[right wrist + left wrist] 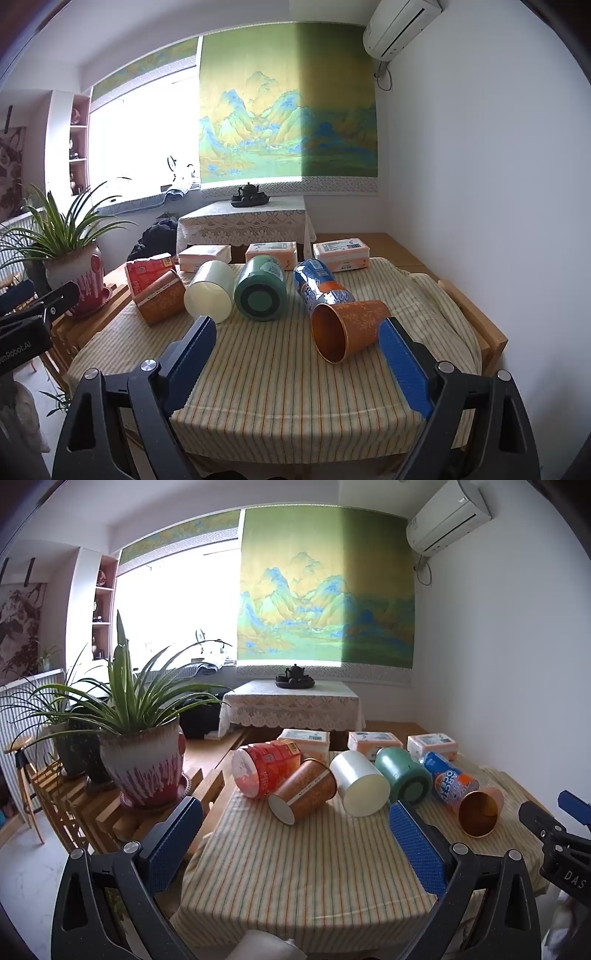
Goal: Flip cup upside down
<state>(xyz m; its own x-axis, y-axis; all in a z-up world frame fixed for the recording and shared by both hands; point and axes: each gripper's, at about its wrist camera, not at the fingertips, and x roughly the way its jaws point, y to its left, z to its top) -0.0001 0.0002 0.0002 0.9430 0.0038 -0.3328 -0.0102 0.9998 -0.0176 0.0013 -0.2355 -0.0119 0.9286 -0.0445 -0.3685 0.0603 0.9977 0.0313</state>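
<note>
Several cups lie on their sides in a row on the striped tablecloth (295, 878). From the left they are a red cup (266, 771), a brown paper cup (303, 790), a white cup (360, 782), a green cup (402, 775), a blue printed cup (448, 779) and an orange cup (480, 810) with a gold inside. My left gripper (295, 804) is open, short of the brown and white cups. My right gripper (297, 325) is open too. The orange cup (347, 328) lies just ahead of its right finger with its mouth toward me.
Potted plants (144, 764) stand on a wooden rack left of the table. Three tissue packs (373, 740) line the table's far edge. A lace-covered side table with a teapot (293, 674) is behind. A white wall runs along the right.
</note>
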